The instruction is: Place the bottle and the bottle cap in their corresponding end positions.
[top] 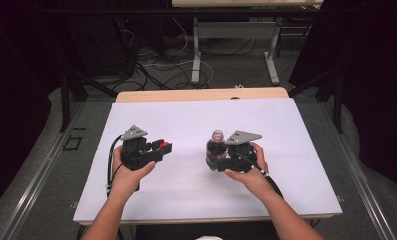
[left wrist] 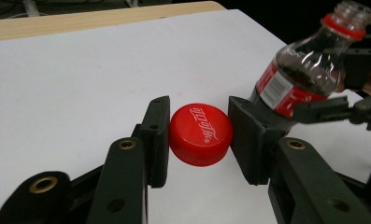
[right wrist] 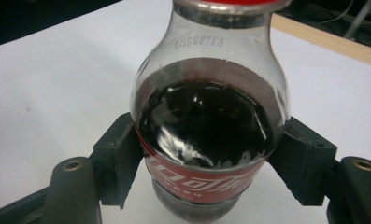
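cap off, bottle open: careful now

the left gripper has its jaws squeezed tight on the red cap, holding it just above the white table. the right gripper is clamped around the cola bottle, at its red label. the bottle has no cap on and is about half full of dark drink. in the left gripper view it leans a bit. i can't quite tell if its bottom rests on the table or hangs just over it.

what could go wrong? if the bottle tips more, drink could spill from the open top. the round bottle could slip in the jaws. the small cap could pop out and roll away if the grip loosens.
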`<action>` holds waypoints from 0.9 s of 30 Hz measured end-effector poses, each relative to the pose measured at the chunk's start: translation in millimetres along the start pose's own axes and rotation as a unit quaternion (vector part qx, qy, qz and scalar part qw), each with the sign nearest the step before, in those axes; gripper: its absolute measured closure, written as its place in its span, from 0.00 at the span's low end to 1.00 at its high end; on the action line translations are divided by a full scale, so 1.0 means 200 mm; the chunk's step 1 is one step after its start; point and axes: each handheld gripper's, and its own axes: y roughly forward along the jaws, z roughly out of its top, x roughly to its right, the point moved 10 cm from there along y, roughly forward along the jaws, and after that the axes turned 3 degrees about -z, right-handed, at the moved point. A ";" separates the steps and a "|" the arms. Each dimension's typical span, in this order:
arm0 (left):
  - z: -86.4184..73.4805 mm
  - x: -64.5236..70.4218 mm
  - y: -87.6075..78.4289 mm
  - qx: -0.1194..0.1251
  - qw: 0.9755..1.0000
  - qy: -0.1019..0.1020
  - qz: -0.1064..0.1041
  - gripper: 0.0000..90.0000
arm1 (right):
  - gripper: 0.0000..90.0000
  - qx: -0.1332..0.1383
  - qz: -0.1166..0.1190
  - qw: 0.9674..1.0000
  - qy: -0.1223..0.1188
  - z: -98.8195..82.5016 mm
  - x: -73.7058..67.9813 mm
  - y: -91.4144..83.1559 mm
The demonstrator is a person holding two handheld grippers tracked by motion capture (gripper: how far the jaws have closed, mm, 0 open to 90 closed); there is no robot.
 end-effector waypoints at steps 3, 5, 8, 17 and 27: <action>-0.01 -0.01 -0.01 -0.001 1.000 -0.005 -0.002 0.68 | 0.34 0.001 -0.012 1.000 0.018 0.04 0.05 0.01; -0.01 -0.02 -0.01 0.003 1.000 -0.005 0.001 0.68 | 0.33 0.003 -0.016 1.000 0.025 0.06 0.08 0.02; -0.02 -0.03 -0.01 0.002 1.000 -0.012 0.002 0.68 | 0.33 0.005 -0.028 0.999 0.033 0.10 0.13 0.04; -0.04 -0.06 -0.02 -0.001 1.000 -0.017 0.002 0.68 | 0.33 0.000 -0.048 0.998 0.046 0.20 0.23 0.15; -0.05 -0.07 -0.02 0.006 1.000 -0.031 0.004 0.68 | 0.33 0.004 -0.074 0.995 0.060 0.25 0.31 0.30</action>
